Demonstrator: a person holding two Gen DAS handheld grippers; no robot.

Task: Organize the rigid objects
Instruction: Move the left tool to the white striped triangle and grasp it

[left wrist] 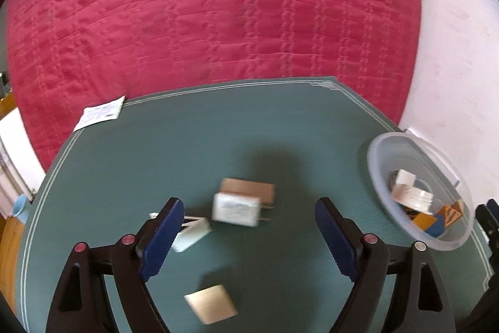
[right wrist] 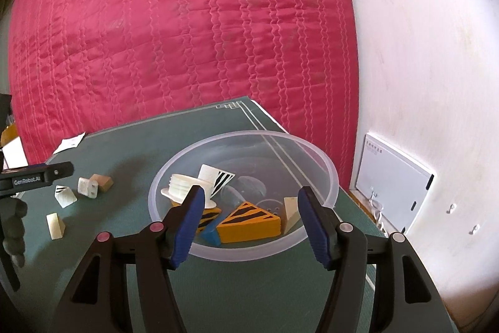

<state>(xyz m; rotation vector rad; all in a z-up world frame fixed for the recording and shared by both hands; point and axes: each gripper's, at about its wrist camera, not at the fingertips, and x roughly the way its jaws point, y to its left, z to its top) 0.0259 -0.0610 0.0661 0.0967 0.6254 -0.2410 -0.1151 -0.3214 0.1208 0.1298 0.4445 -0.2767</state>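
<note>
- Red quilted bed (left wrist: 202, 14) fills the far side; white wall (right wrist: 421, 67) at right.
- Green table (left wrist: 124, 170), white-lined border.
- Clear bowl (right wrist: 324, 164) at right, holding wedge blocks (right wrist: 249, 222).
- White charger (left wrist: 235, 209), loose blocks left of bowl.
- Left gripper (left wrist: 248, 239) and right gripper (right wrist: 248, 227): both released, empty.

Translucent plastic bowl (right wrist: 327, 173) at the mat's right edge, holding an orange black-striped wedge (right wrist: 249, 222), a blue piece (right wrist: 209, 234) and white ribbed parts (right wrist: 184, 184). Left on the mat: white plug adapter (left wrist: 235, 209), brown block (left wrist: 249, 188), white striped wedge (right wrist: 65, 195), pale, possibly wooden wedge (left wrist: 210, 303).
</note>
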